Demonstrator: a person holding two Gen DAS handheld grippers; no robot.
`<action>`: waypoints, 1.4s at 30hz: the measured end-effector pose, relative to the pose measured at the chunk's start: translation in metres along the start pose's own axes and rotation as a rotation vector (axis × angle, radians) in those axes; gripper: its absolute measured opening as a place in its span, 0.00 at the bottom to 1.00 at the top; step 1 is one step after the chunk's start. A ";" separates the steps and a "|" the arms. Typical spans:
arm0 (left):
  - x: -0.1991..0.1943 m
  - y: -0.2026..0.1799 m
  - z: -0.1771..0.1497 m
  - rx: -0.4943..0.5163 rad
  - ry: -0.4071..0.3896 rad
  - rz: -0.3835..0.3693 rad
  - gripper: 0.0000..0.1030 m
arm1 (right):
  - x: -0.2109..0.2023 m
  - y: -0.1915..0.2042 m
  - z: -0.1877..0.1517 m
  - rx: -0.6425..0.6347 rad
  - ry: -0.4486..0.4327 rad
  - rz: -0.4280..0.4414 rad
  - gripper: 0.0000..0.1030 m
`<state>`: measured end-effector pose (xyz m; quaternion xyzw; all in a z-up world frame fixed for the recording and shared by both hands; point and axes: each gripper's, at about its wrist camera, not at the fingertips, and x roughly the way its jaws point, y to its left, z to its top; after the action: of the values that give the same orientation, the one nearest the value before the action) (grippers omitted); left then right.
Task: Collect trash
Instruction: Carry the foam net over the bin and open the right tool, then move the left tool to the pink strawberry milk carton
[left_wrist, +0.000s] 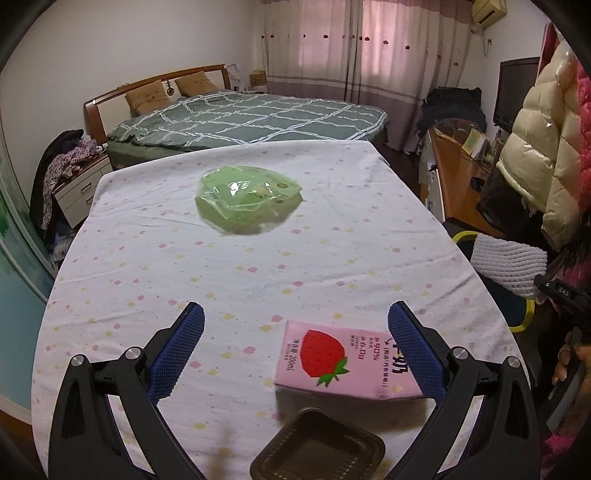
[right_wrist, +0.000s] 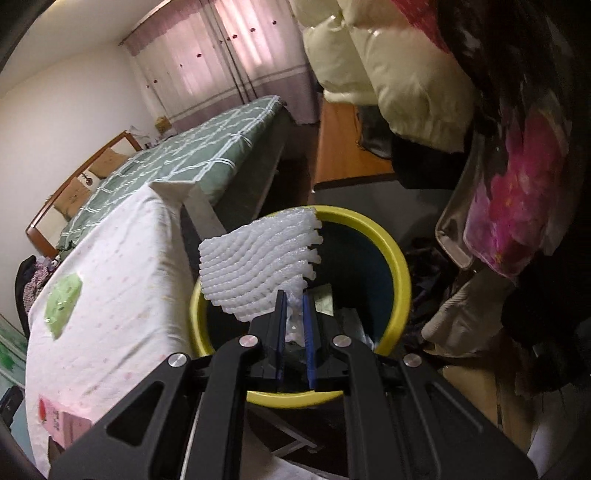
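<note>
Right hand-held gripper (right_wrist: 294, 295) clenched on a white foam fruit-net sleeve (right_wrist: 258, 266), held over the yellow-rimmed round trash bin (right_wrist: 400, 266) just off the tabletop's right edge. Risk: the light, springy net may snag on the pads on release, or drift onto the rim rather than inside. Left hand-held gripper (left_wrist: 295, 325) released, jaws wide, hovering at the near edge above a dark plastic food tray (left_wrist: 317, 448) and a pink strawberry milk carton (left_wrist: 341, 360) lying flat; its right pad is close enough to nudge the carton. Crumpled green plastic wrapper (left_wrist: 249, 199) toward the far edge. Tabletop (left_wrist: 147, 258) under white dotted cloth, wrinkled. Beyond: green checked bed (left_wrist: 240, 118), pink curtains (left_wrist: 351, 48).
</note>
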<state>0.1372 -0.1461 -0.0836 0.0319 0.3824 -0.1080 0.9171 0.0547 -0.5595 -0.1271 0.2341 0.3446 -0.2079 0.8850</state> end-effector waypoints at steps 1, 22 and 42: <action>0.000 -0.001 0.000 0.004 0.001 0.004 0.95 | 0.002 -0.001 -0.001 0.001 0.002 -0.005 0.11; 0.009 0.055 -0.011 -0.018 0.091 0.041 0.95 | 0.009 0.019 -0.006 -0.022 0.026 0.027 0.28; 0.000 0.031 -0.022 0.221 0.197 0.001 0.95 | 0.006 0.024 -0.007 -0.022 0.031 0.064 0.32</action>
<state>0.1285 -0.1124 -0.1001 0.1432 0.4565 -0.1454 0.8660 0.0678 -0.5374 -0.1296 0.2384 0.3530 -0.1721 0.8882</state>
